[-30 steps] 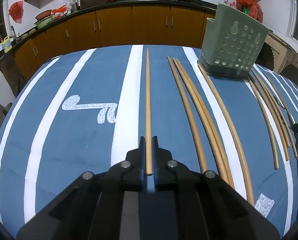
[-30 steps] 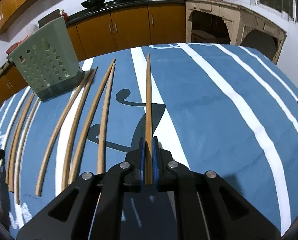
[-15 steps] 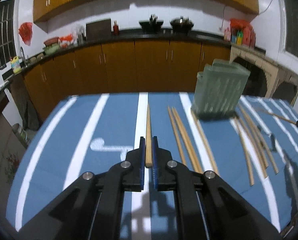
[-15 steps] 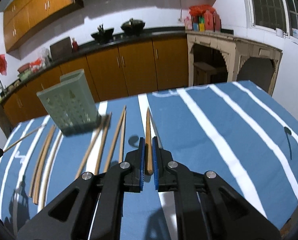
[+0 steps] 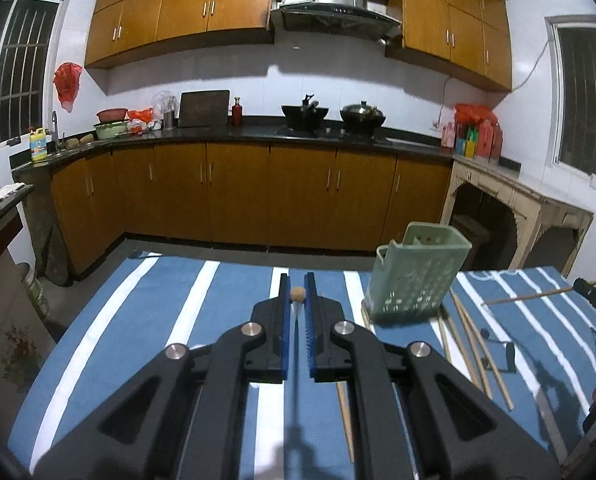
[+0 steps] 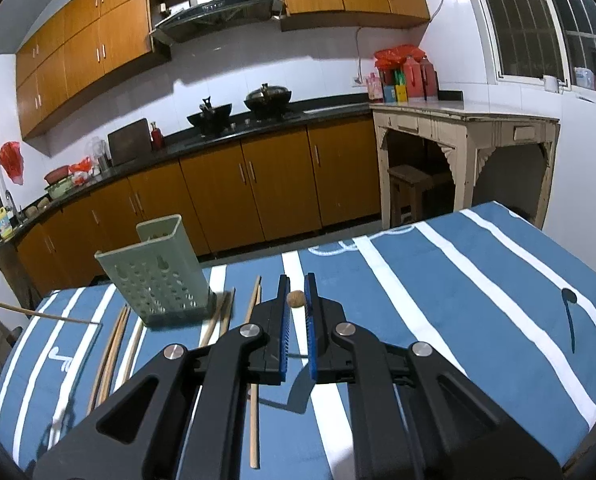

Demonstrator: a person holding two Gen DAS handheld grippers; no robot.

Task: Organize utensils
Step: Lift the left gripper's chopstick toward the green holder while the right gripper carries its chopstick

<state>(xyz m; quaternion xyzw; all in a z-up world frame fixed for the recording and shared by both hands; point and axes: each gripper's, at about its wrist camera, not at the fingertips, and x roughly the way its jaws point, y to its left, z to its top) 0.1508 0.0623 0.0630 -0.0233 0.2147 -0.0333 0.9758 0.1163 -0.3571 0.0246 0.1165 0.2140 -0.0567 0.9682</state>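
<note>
Two claws, left (image 5: 296,294) and right (image 6: 296,299), each clamped on a chopstick (image 5: 297,293), had lifted them off the desk (image 5: 145,320), ready for the holder (image 5: 414,276).

White-tiled kitchen — orange wood cabinets (image 5: 237,196), black countertop (image 5: 257,133), range hood (image 5: 334,8) — barred windows (image 5: 582,100) at both sides.

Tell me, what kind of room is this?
Most likely a home kitchen: wooden cabinets run under a dark counter, two woks sit on a stove beneath a range hood, and a tap stands at the left.
</note>
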